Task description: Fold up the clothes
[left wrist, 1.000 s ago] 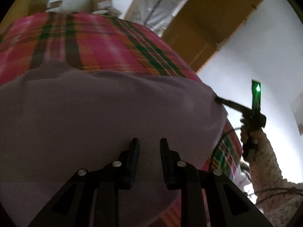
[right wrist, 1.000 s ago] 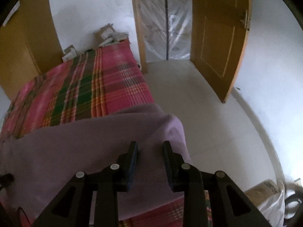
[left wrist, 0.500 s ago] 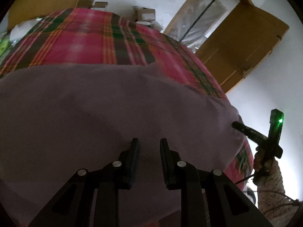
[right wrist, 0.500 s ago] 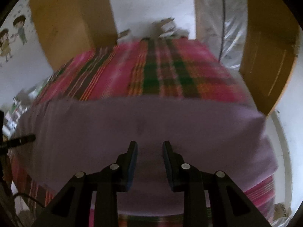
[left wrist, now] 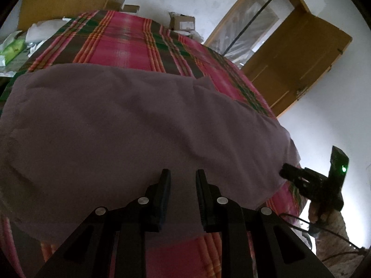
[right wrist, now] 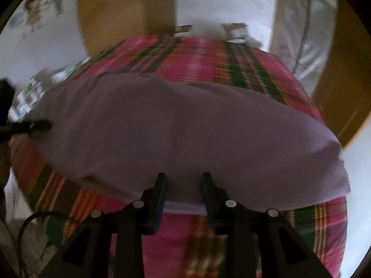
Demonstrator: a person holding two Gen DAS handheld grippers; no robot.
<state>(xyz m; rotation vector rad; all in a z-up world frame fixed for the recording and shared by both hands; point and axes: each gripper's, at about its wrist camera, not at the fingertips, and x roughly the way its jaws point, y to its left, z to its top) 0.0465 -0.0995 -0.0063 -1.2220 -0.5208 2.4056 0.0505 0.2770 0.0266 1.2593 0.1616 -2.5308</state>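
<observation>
Cloth (left wrist: 139, 127), plain mauve, lies spread across the near half of a bed whose plaid cover (left wrist: 125, 44) shows pink, green and orange stripes beyond it. Going left to right in the left wrist view: a pale green packet (left wrist: 11, 51) and white clutter sit beyond the bed's far left edge, then two boxes (left wrist: 180, 22) stand against the wall past the bed's far end, then a doorway hung with plastic sheet (left wrist: 245, 30), then a wooden door (left wrist: 299, 55) standing open. The left gripper (left wrist: 182, 180) hovers over the cloth's near edge, its fingers (left wrist: 165, 185) parted with a gap between them and nothing in it. At the far right the right gripper (left wrist: 287, 173) meets the cloth's right corner; a hand (left wrist: 322, 210) in a knit sleeve holds its handle, where a green light glows. Whether those fingers pinch the corner cannot be told from here.

The right wrist view is blurred. At its left edge the left gripper (right wrist: 39, 125) points at the cloth's (right wrist: 185, 134) left side. In the middle the right gripper (right wrist: 184, 183) sits over the near hem, fingers (right wrist: 162, 185) apart, the hem running between them; a grip on it cannot be confirmed. Plaid cover (right wrist: 208, 62) shows beyond and below the cloth.
</observation>
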